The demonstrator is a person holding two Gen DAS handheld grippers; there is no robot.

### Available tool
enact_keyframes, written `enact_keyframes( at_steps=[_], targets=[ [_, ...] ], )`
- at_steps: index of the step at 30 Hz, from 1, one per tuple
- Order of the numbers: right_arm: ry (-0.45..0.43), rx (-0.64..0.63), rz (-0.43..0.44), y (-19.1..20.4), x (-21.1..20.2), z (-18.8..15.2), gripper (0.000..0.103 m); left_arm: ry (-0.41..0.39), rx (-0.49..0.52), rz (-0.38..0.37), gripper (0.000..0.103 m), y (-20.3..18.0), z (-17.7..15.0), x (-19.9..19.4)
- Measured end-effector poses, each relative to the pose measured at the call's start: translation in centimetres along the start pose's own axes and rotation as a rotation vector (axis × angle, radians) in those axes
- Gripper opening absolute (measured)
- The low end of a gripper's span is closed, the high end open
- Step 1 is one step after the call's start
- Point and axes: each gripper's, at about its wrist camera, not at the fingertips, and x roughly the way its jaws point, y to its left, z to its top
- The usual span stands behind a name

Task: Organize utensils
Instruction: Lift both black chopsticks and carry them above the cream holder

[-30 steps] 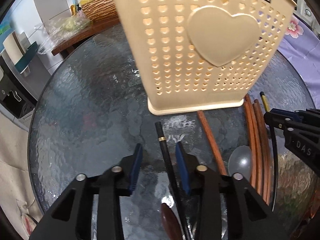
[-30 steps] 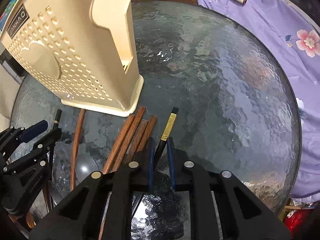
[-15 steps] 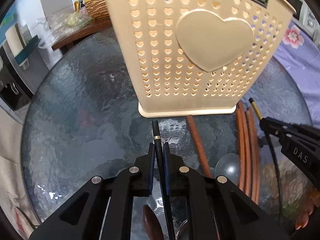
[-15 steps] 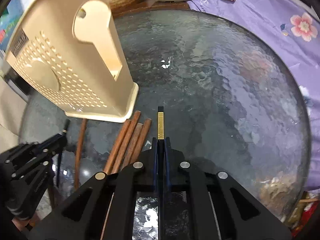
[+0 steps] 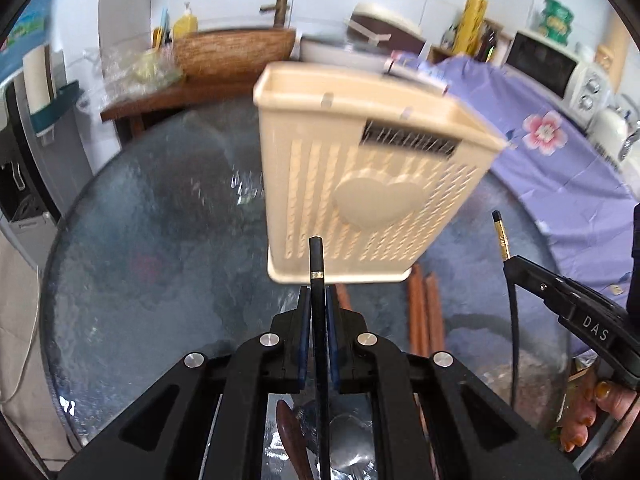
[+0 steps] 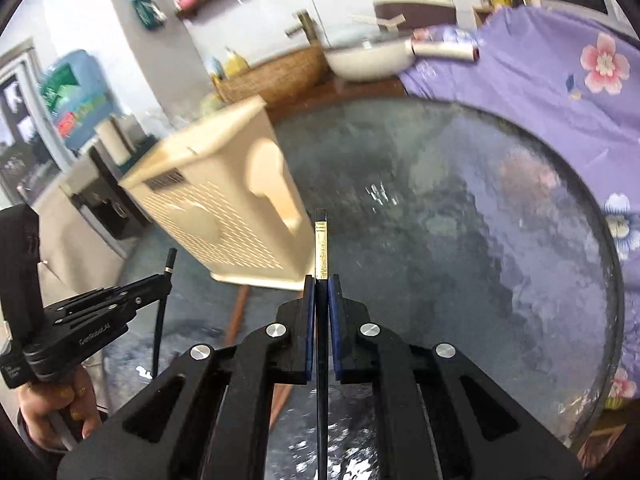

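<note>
While both hands hold their tools over the round table (image 5: 132, 280) of dark pebbled glass, the left gripper (image 5: 319, 304) has its blue-padded fingers pressed together on a thin black chopstick (image 5: 316, 256) ringed with one narrow gold band, low in the middle of the left view. Low centre in the right view, the right gripper (image 6: 321, 292) is likewise clamped on a square-sided black chopstick (image 6: 321, 240) wearing a long gold sleeve near its tip. Behind both tips a cream plastic utensil holder (image 5: 360, 184) stands on the glass, its front pierced with rows of small holes around a smooth raised heart; the dark label near its rim is too blurred to read. Reddish wooden chopsticks (image 5: 424, 308) lie just right of its base. White letters "DAS" show on the black tool at the right edge of the left view, and "GenRobot.AI", roughly, lower left in the right view. Purple flowered cloth (image 6: 532, 92) fills the upper right.
</note>
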Motion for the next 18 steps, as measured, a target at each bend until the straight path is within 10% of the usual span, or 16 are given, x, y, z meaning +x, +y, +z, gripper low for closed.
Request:
enact_keyframes(
  at_steps=[18],
  targets=[
    [-0.159,-0.145,0.092,3.1,-8.3,-0.1,0.007,-0.201,0.025,-0.099,0.007,-0.6,0.2,-9.5]
  ],
)
